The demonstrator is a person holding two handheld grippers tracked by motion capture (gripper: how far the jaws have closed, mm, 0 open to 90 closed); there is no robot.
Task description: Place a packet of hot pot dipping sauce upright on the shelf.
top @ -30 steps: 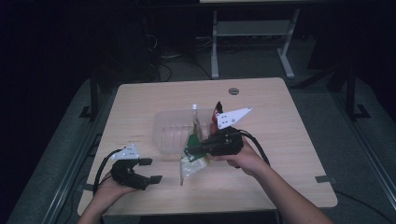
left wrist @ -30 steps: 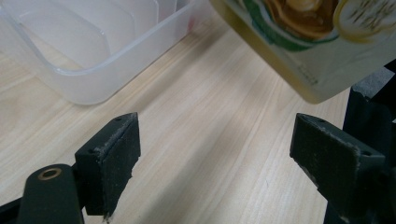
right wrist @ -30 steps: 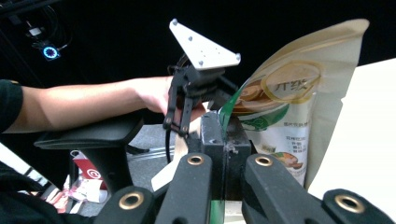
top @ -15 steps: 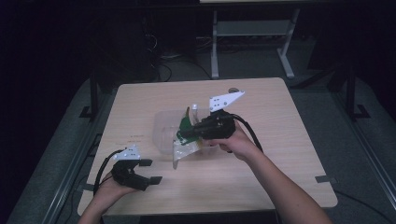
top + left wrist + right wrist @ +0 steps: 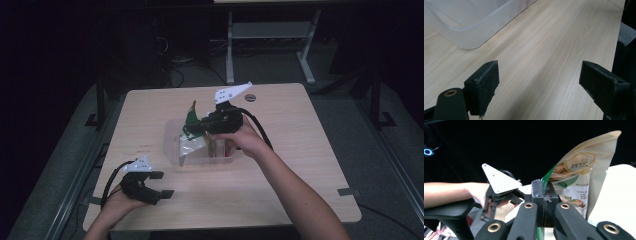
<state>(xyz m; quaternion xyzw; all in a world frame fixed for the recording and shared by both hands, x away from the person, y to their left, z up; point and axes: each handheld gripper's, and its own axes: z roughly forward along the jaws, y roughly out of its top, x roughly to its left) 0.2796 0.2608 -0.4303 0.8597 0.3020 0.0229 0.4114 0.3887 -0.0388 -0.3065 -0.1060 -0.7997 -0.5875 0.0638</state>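
We see the right gripper (image 5: 200, 125) clamped tight on the edge of a green-and-cream snack pouch (image 5: 191, 120) — held in the air above the clear plastic tub (image 5: 200, 159) at the middle of the table (image 5: 300, 150). The left gripper (image 5: 161, 184) rests near the table's front edge, jaws spread wide and gripping nothing — the tub just beyond them.

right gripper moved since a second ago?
Yes. The right gripper, shut on the pouch, went from the bin's near edge up the high view to over the bin.
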